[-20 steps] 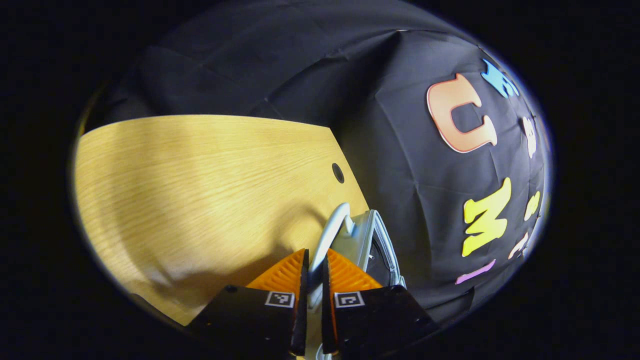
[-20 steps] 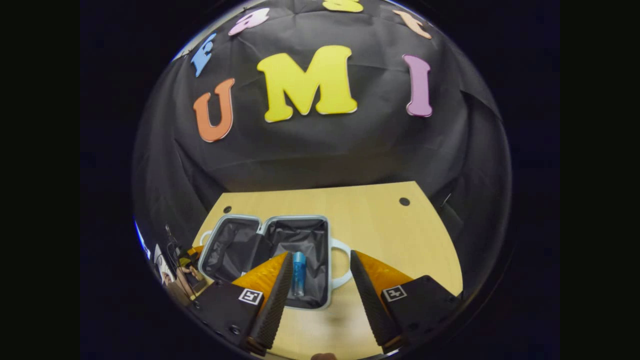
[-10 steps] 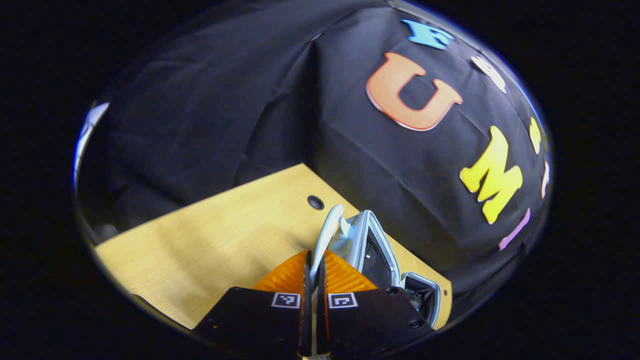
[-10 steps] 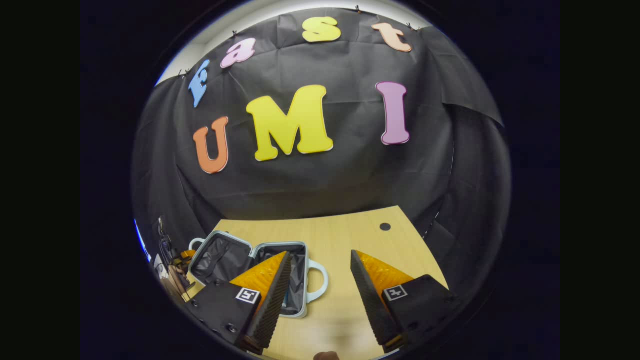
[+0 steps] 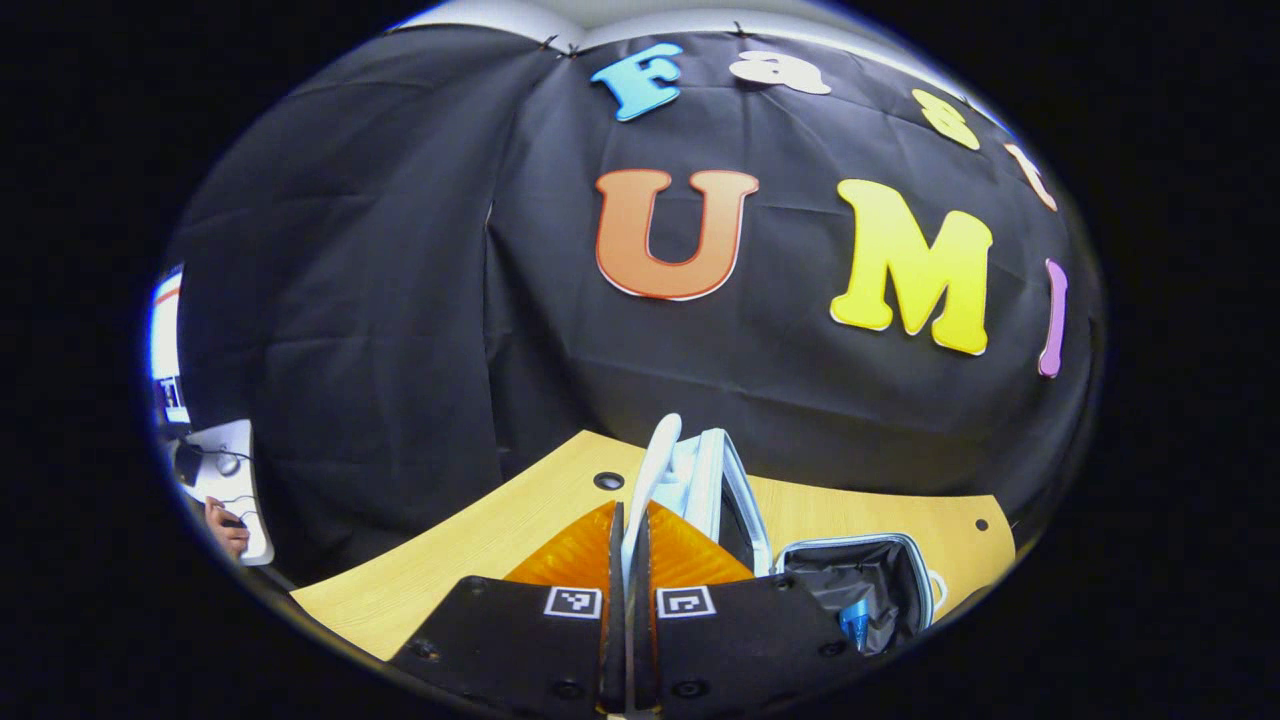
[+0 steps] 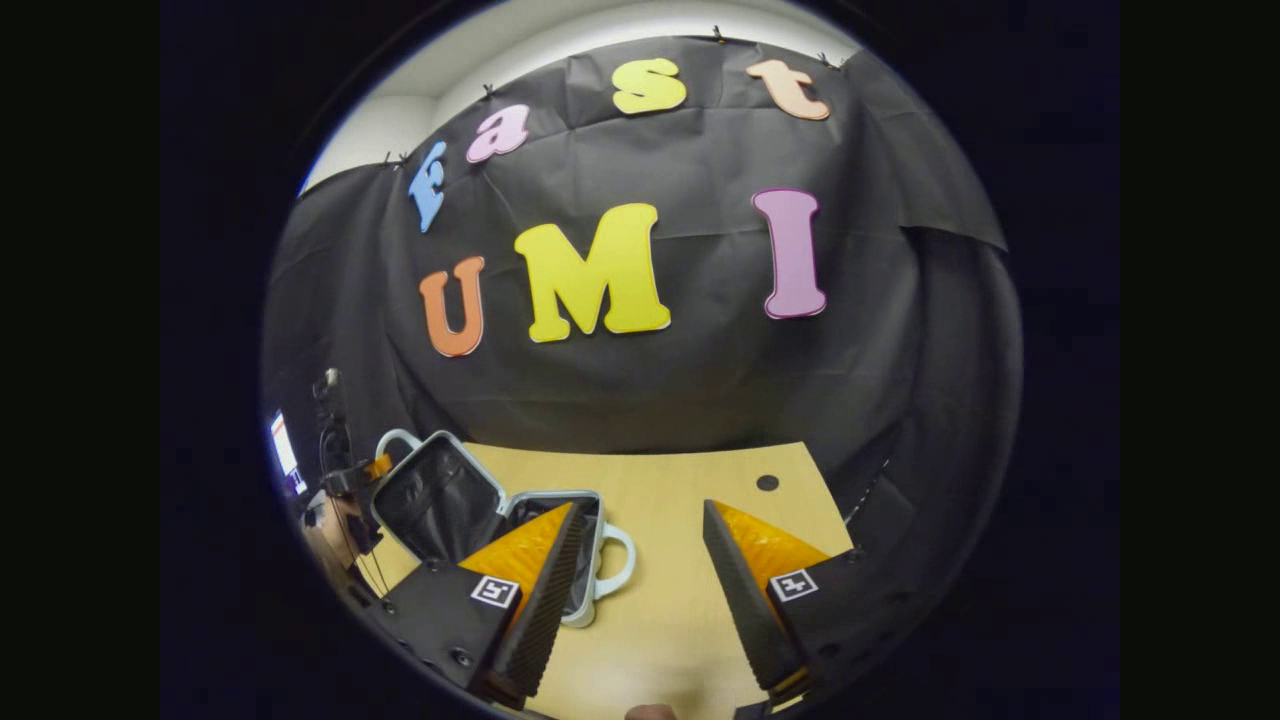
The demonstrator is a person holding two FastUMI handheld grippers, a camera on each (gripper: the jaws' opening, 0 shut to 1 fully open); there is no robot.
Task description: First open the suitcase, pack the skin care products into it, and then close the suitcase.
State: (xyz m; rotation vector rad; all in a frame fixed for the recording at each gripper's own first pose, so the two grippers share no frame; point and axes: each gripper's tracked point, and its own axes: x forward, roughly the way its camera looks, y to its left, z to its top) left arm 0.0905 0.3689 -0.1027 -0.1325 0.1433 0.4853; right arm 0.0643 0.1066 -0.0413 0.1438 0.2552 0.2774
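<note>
In the left gripper view, the left hand-held gripper (image 5: 628, 520) is closed tight on the pale handle (image 5: 652, 465) of the suitcase lid (image 5: 712, 480), which stands raised on edge above the wooden surface (image 5: 480, 545). To its right the other suitcase half (image 5: 880, 570) lies open on the surface with a blue skin care bottle (image 5: 855, 620) inside its dark lining. In the right gripper view, the right hand-held gripper (image 6: 635, 545) hangs with its fingers spread wide, holding nothing, above the surface just right of the suitcase.
</note>
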